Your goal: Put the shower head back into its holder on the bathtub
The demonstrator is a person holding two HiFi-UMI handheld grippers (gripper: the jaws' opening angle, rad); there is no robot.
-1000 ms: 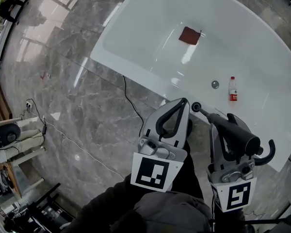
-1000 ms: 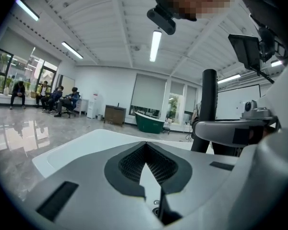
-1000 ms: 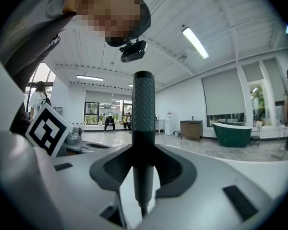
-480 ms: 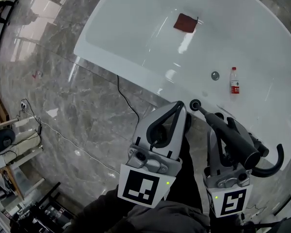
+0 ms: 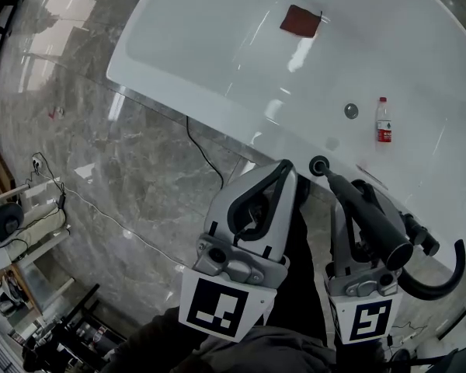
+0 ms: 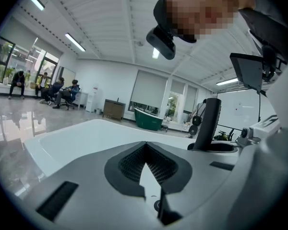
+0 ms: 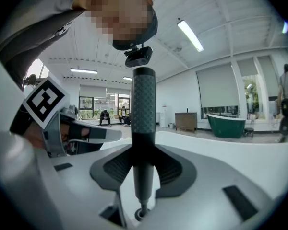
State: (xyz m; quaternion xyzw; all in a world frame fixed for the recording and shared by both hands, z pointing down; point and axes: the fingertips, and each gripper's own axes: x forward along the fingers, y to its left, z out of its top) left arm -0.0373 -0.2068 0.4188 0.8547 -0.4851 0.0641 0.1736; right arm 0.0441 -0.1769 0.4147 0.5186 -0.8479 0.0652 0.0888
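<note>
**Shower Head Held at the Tub's Edge**

On the left is a shiny grey stone floor (image 5: 85,146). A thin black cable (image 5: 204,155) runs across it up to the big white bathtub (image 5: 210,61). Inside the tub are a dark red square cloth (image 5: 300,21), a small round metal drain (image 5: 351,110) and, just to its right, a small clear bottle with a red label (image 5: 384,123).

The grey left gripper (image 6: 145,146) points at the near edge of the tub. Its two jaws are pressed together at the tips, with nothing between them.

Just beside it, the right gripper (image 7: 143,152) pinches the long black stick-shaped shower head (image 5: 371,217). The jaws squeeze its thin part, and the bumpy handle sticks out past them. The round tip of the shower head reaches the tub's near edge. A black hose (image 5: 439,274) curls away from its other end, far right.
</note>
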